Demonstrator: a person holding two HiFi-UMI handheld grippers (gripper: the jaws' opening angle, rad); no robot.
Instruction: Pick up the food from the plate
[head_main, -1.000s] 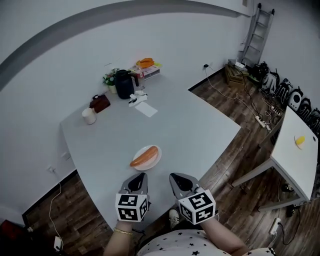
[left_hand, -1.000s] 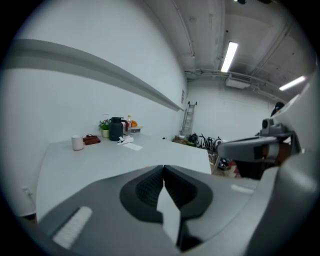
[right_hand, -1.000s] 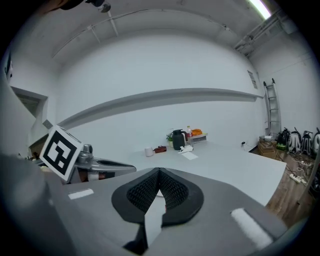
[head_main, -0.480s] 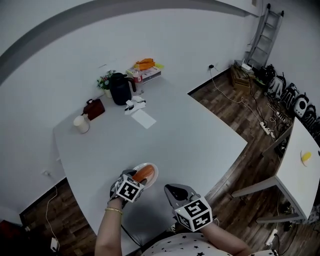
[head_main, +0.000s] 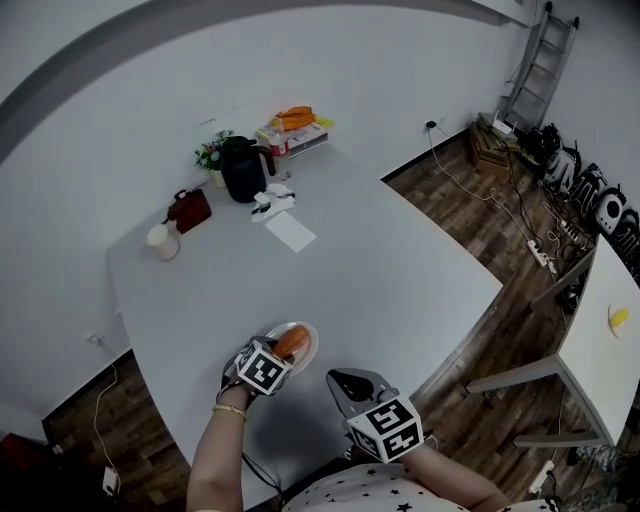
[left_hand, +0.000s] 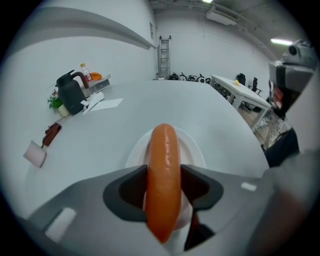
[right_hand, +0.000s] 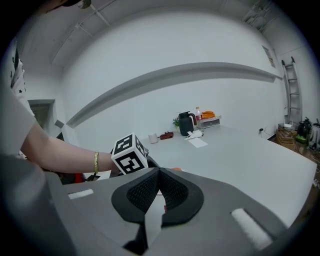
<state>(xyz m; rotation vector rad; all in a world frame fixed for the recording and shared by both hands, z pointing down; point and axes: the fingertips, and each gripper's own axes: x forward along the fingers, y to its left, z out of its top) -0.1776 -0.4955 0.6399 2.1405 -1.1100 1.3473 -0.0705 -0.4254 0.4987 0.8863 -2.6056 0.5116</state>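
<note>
An orange sausage (left_hand: 162, 175) lies on a small white plate (left_hand: 196, 149) near the front of the grey table. In the head view the sausage (head_main: 291, 342) shows just past my left gripper (head_main: 278, 352), which reaches over the plate (head_main: 308, 333). In the left gripper view the sausage runs lengthwise between the jaws of the left gripper (left_hand: 164, 189). They are closing and the pads touch both its sides. My right gripper (head_main: 347, 382) hangs at the table's front edge, apart from the plate. The right gripper (right_hand: 159, 192) is shut with nothing in it.
At the table's far end stand a black kettle (head_main: 243, 168), a white cup (head_main: 160, 241), a brown pouch (head_main: 189, 209), a small plant (head_main: 210, 155), a sheet of paper (head_main: 290, 235) and stacked boxes (head_main: 296, 130). A second white table (head_main: 610, 330) stands at the right.
My left gripper moved forward from the table's front edge to the plate and now has the sausage between its jaws. The right gripper stayed near the edge.
</note>
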